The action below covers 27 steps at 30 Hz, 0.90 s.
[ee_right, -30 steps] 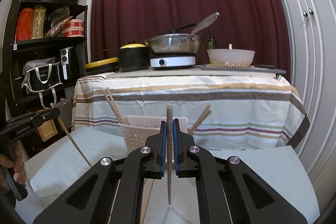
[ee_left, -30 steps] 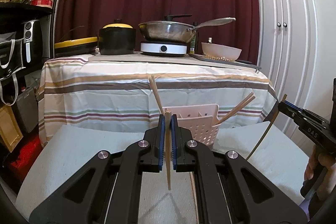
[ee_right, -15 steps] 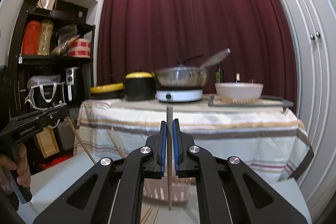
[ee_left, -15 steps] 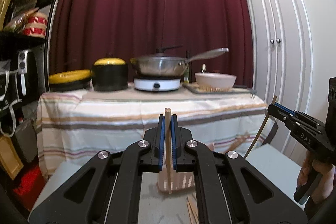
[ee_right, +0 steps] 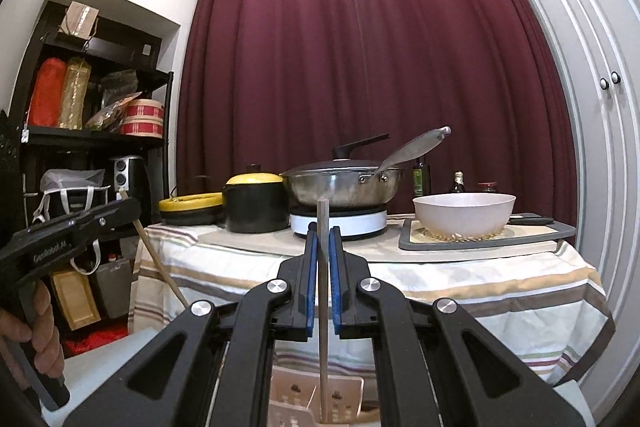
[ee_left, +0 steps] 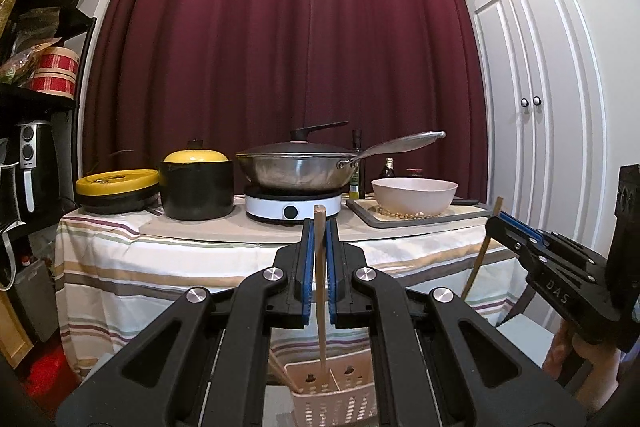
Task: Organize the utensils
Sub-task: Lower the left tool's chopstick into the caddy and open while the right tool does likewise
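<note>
Both pairs of jaws are clamped, each on a single wooden chopstick. Between the blue pads of the left gripper point(ee_left: 318, 263) the left chopstick point(ee_left: 320, 291) stands upright, its blunt top poking above the fingertips and its lower end hanging over the pale slotted basket point(ee_left: 336, 393) below. The right gripper point(ee_right: 323, 279) pinches the right chopstick point(ee_right: 323, 307) the same way — long axis near vertical, thick end up, tip down toward the same basket point(ee_right: 316, 401), which sits low on the near table. Whether either tip is already inside a compartment I cannot tell. One more chopstick leans in the basket's left corner in the left view.

Each stick looks light, stiff and thin, so it needs little force, but smooth wood held at one narrow band can pivot or slip — the hold sits in the upper part of the shaft, which leaves a long free end to swing. Gripping nearer the middle would likely steady it. Breakage seems unlikely under this grip.

Behind, a striped table carries a pan point(ee_left: 298, 169), a bowl point(ee_left: 414, 195) and a pot point(ee_left: 196, 189), all well apart from the work.
</note>
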### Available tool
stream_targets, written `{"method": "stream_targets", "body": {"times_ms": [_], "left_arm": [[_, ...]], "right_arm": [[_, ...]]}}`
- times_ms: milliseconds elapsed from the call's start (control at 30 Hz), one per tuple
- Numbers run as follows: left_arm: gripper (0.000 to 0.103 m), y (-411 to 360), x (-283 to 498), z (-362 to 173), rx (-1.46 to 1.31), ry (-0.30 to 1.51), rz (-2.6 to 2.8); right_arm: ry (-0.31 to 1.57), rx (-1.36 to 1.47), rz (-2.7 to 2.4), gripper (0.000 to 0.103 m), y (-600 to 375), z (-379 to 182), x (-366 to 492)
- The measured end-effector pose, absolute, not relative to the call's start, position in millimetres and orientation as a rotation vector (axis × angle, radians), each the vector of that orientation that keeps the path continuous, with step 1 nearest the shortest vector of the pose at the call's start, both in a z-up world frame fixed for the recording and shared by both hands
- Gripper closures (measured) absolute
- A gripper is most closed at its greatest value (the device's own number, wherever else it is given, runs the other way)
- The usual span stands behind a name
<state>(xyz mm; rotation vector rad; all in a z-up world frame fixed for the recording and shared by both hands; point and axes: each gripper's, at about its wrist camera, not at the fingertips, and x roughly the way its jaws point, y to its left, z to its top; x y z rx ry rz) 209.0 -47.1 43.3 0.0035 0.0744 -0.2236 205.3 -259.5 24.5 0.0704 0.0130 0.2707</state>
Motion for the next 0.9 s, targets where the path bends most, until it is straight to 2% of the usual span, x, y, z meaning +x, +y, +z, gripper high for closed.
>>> {"method": "stream_targets", "body": {"times_ms": [333,700,767,833,900], "left_arm": [[0.097,-47.2,246.7,4.1,-0.003,0.159,-0.215],[0.097,-48.6,271.0,-35.4,-0.011,0.236,-0.213],[0.092,-50.9,273.3,-39.5,0.0,0.242,-0.206],[0.071,-53.1,271.7,-41.9,0.013,0.245,-0.205],[0.058,-53.1,266.3,-41.0,0.011,0.237,-0.206]], "right_arm": [[0.083,0.095,0.261,0.096,-255.2,-18.6,255.4],[0.191,0.077,0.253,0.096,-247.5,-58.5,274.1],[0.205,0.073,0.256,0.092,-246.2,-62.0,274.5],[0.199,0.06,0.244,0.081,-245.0,-61.9,270.1],[0.186,0.058,0.236,0.065,-245.2,-58.4,264.3]]}}
